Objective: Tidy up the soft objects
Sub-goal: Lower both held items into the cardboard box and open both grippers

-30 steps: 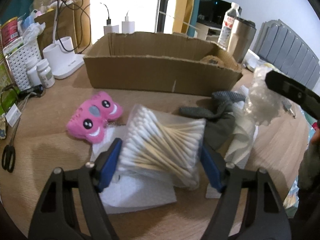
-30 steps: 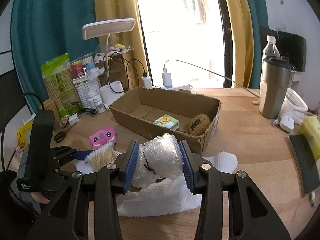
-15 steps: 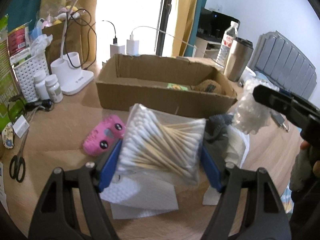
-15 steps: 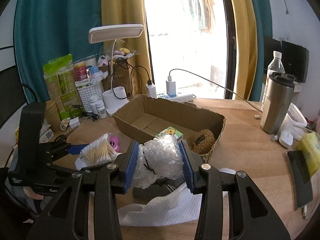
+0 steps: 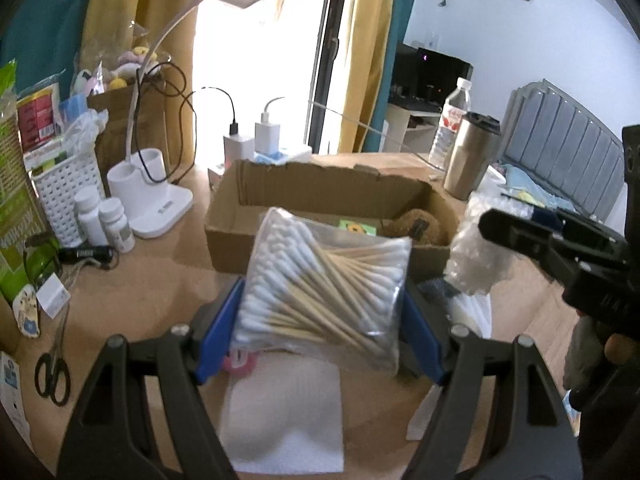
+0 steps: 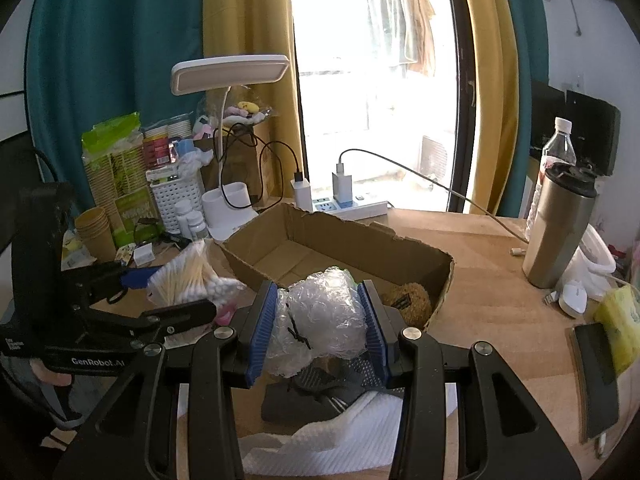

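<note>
— What's the left gripper (image 5: 322, 312) got?

— Its blue pads are clamped on a clear plastic bag of wooden-stemmed cotton swabs (image 5: 324, 286), held up at the centre of the left wrist view, in front of the open brown cardboard box (image 5: 280, 188).

— And the right gripper (image 6: 318, 322)?

— Clenched on a crumpled wad of clear bubble wrap (image 6: 324, 312), low centre of its frame, just in front of the same box's near corner. Inside the box sit a brown fuzzy ball (image 6: 408, 300) and a small green-and-yellow packet (image 5: 357, 227).

— The surface?

— A light wooden tabletop (image 6: 500, 280). Below the grippers lie white paper towels (image 6: 360, 432) and a dark grey cloth (image 6: 312, 392); a bit of a pink soft toy (image 5: 240, 360) peeks under the swab bag.

— The room around it?

— A bright window with mustard-yellow curtains (image 6: 488, 80) and teal ones at upper left. A white desk lamp (image 6: 230, 70), a white perforated basket (image 5: 64, 192), pill bottles and black scissors (image 5: 52, 376) crowd the left; a steel tumbler (image 6: 560, 228) and a clear water bottle (image 6: 556, 148) stand right.
</note>
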The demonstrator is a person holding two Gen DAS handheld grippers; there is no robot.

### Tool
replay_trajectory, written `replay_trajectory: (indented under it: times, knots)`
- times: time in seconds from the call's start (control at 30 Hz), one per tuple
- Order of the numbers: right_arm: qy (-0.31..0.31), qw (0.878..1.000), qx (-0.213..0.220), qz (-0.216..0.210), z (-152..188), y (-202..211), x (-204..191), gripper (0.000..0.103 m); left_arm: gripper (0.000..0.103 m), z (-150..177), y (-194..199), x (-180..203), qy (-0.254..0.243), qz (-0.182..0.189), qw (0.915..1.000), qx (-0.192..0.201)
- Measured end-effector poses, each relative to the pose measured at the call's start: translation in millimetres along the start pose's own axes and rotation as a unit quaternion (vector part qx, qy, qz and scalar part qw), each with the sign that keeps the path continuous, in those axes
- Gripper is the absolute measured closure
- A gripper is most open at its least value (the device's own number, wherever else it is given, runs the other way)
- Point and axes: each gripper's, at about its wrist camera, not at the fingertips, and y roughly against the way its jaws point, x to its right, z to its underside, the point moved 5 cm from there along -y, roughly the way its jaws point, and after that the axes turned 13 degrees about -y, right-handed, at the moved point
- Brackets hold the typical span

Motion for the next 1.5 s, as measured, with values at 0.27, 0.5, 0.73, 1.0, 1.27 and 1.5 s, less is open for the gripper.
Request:
replay_trajectory:
  times: [0.27,0.5,0.73,1.0,1.27,1.5]
  knots:
    - [-0.001,1.000,-0.002,0.003,-6,-9,6,0.059,0.027,-13,-3,-3,-0.003,0.001,0.9999,0.015]
    - [-0.004,1.000,0.002,0.007,-15,-18,13,0.059,0.027,-24,-10,-11,-0.005,-0.004,0.9998,0.021]
    - [-0.008,1.000,0.001,0.012,-22,-30,22,0.059,0.027,-33,-22,-20,-0.004,-0.009,0.9997,0.021]
    - [-0.016,1.000,-0.006,0.015,-26,-47,35,0.059,0.027,-42,-42,-26,-0.004,-0.010,0.9998,0.019]
    - [-0.024,0.999,-0.013,0.021,-25,-63,44,0.059,0.026,-48,-61,-27,-0.007,-0.013,0.9998,0.012]
    - [-0.033,0.999,-0.029,0.029,-19,-74,51,0.059,0.026,-46,-77,-32,0.005,-0.012,0.9999,-0.002]
